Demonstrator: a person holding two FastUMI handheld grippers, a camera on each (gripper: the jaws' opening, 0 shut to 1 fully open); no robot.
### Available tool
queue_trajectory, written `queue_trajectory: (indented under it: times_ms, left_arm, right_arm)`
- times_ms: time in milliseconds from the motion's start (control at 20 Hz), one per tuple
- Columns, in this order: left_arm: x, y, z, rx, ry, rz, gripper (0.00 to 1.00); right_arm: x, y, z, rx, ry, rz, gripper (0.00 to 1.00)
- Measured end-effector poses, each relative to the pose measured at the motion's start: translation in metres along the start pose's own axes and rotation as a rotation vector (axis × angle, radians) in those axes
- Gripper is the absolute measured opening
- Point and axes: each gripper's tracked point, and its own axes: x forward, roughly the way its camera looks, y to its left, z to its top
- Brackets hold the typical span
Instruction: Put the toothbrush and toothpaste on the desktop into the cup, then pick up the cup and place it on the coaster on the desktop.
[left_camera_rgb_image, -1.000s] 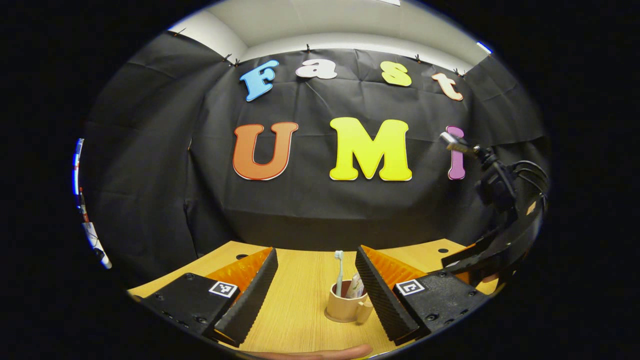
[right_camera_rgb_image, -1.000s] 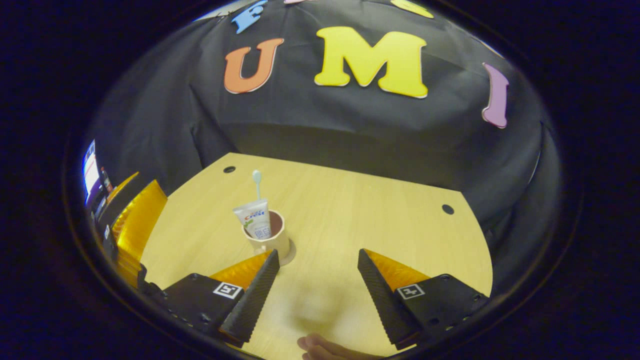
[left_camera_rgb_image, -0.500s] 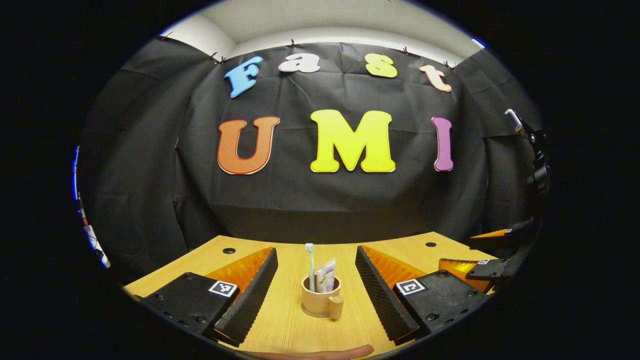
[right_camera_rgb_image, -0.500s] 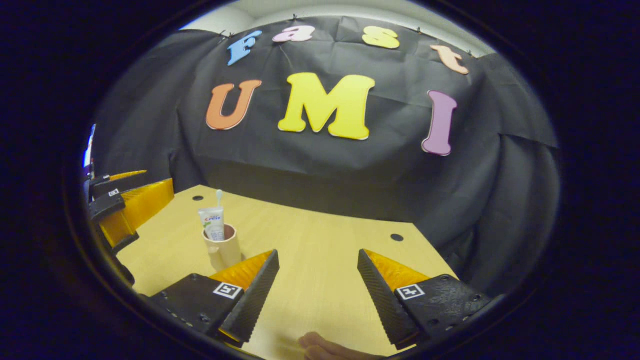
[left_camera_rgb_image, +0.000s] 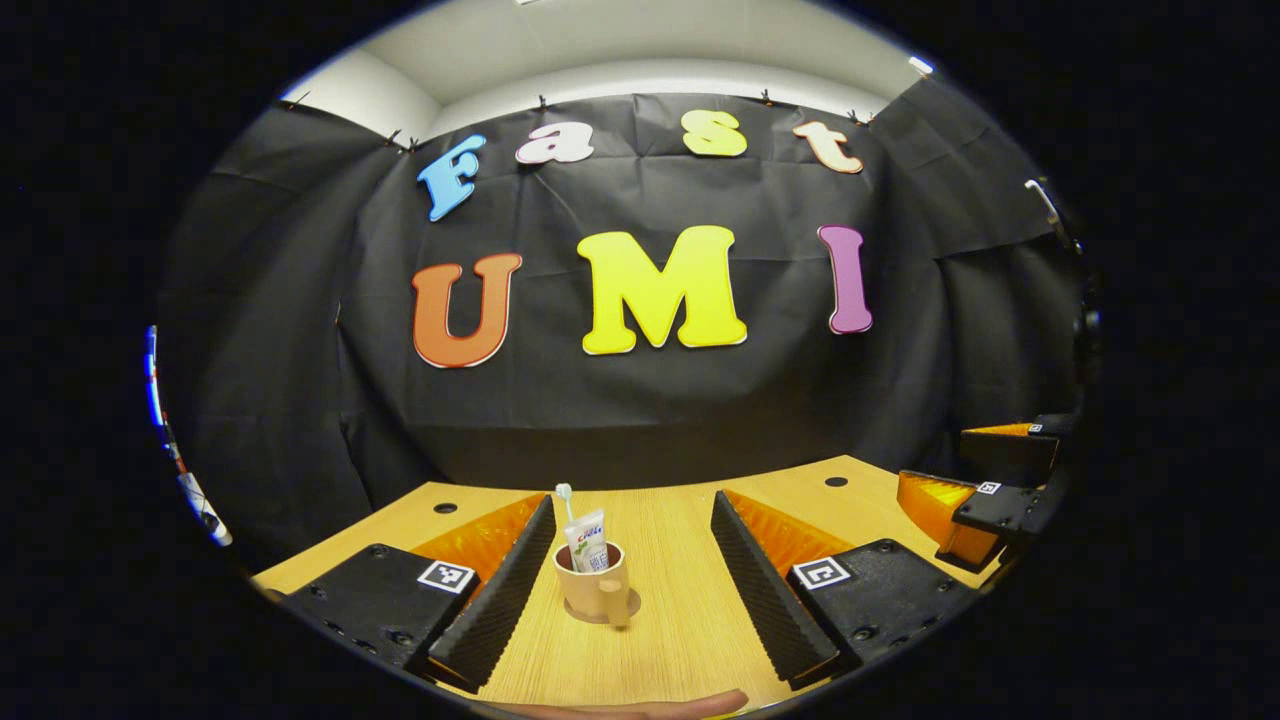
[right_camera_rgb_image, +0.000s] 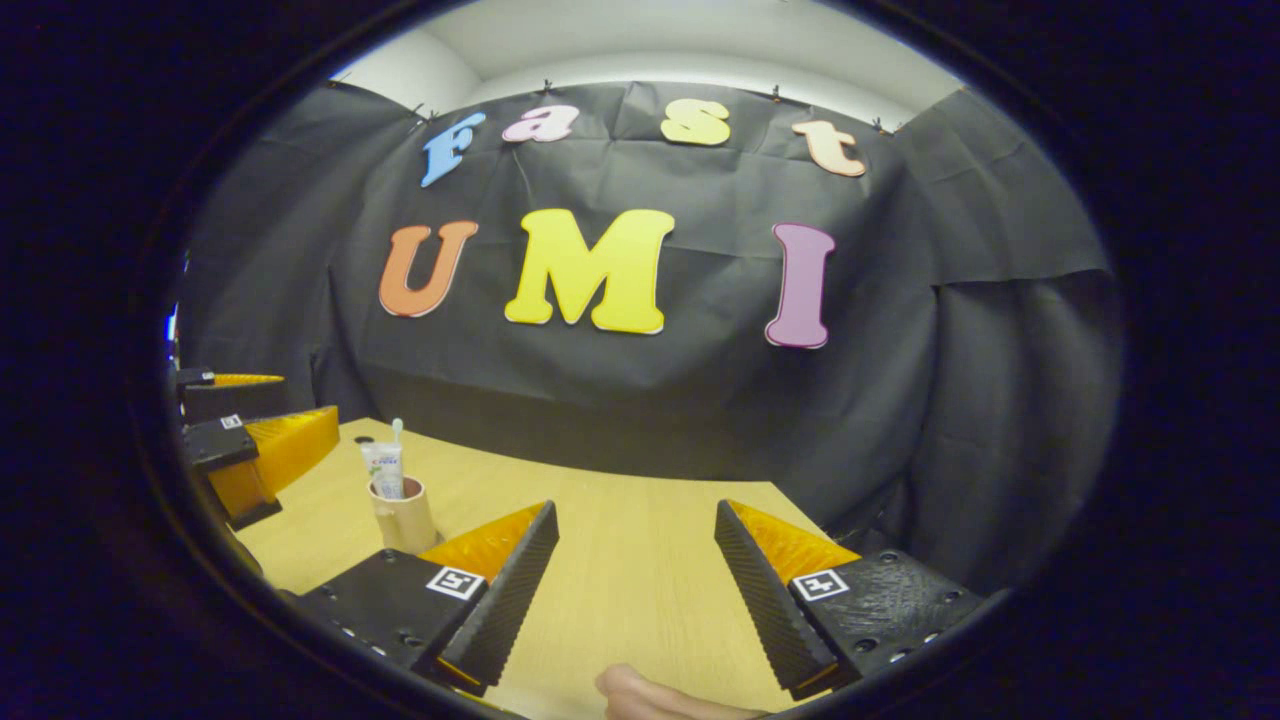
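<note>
A: Checking status: toothbrush and toothpaste stand in the cup, cup on the coaster?
B: Looks so. Left gripper and right gripper both spread wide, holding nothing; task reads finished

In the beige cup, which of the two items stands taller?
The white toothbrush: its bristle head rises above the flat white toothpaste tube beside it in the beige cup.

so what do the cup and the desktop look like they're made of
Cup: smooth, matte beige with a thick wall and chunky handle; looks like plastic or a wood-fibre composite, though glazed ceramic can't be ruled out.
Desktop: pale wood grain in even straight lines with a flat sheen, probably laminate or veneer rather than solid wood.
</note>
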Motion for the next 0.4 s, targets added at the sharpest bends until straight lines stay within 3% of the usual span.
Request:
queue_trajectory:
  times_ms: [400]
  left_arm:
    - [0.005,0.011,-0.006,-0.040,0.011,0.044,0.99]
  right_arm:
    - [0.011,-0.006,-0.016,0.012,0.049,-0.012,0.96]
